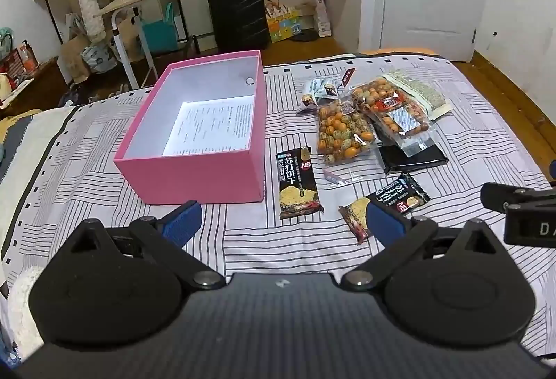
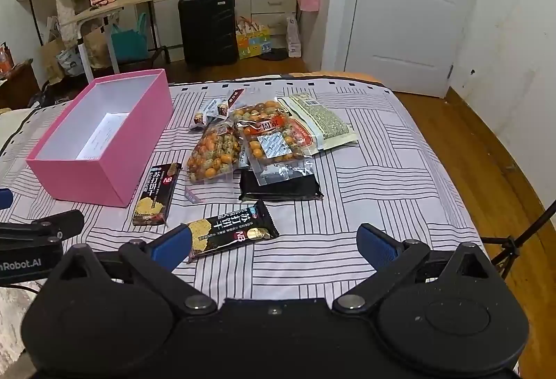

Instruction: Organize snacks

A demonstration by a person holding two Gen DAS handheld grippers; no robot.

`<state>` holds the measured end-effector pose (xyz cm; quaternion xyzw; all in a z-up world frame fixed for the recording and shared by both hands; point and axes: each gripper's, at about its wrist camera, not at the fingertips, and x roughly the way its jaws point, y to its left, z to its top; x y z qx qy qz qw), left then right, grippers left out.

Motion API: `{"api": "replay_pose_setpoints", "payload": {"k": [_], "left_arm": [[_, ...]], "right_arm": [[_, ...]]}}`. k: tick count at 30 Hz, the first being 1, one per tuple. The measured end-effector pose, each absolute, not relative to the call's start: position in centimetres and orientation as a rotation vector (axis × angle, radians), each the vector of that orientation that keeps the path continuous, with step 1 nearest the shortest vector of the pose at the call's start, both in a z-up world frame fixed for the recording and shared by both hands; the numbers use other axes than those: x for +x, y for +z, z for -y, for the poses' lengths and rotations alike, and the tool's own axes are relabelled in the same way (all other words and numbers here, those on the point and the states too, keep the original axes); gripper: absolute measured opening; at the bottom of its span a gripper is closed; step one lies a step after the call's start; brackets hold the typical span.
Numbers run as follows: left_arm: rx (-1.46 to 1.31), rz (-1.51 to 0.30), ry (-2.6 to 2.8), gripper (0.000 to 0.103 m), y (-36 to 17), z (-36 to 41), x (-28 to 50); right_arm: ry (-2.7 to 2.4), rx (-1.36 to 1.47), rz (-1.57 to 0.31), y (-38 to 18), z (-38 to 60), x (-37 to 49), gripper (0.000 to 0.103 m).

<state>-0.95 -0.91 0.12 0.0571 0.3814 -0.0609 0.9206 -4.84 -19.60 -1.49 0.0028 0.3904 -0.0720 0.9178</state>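
Snacks lie spread over a bed [image 1: 104, 142] with a line-patterned sheet, all placed here relative to the pink box [image 1: 194, 177], which stands open with a printed sheet of paper [image 1: 212, 129] on its floor. Just to the right of the box lies a dark cracker packet [image 1: 299, 184], lengthwise and not touching it. Further right and nearer the cameras lies a second cracker packet [image 2: 232, 229], tilted. Beyond these, right of the box's far half, sits a loose pile: two clear bags of orange and speckled nuts [image 1: 342, 132], a pale flat pouch [image 1: 420, 94], a black packet [image 1: 413, 158] partly under one bag, and a few small wrapped pieces [image 1: 319, 92] whose contents are too small to make out.

The left claw [image 1: 283, 222] hangs released, empty, over the sheet in front of the box. The right claw [image 2: 276, 245] is likewise spread wide and empty, its left finger just beside the second cracker packet's near end.
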Motion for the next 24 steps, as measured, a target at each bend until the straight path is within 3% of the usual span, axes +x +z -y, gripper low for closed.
{"api": "replay_pose_setpoints", "payload": {"k": [24], "left_arm": [[0.074, -0.826, -0.073, 0.102, -0.9, 0.2, -0.4]], "right_arm": [[-0.18, 0.01, -0.773, -1.5, 19.9, -5.3, 0.102]]}}
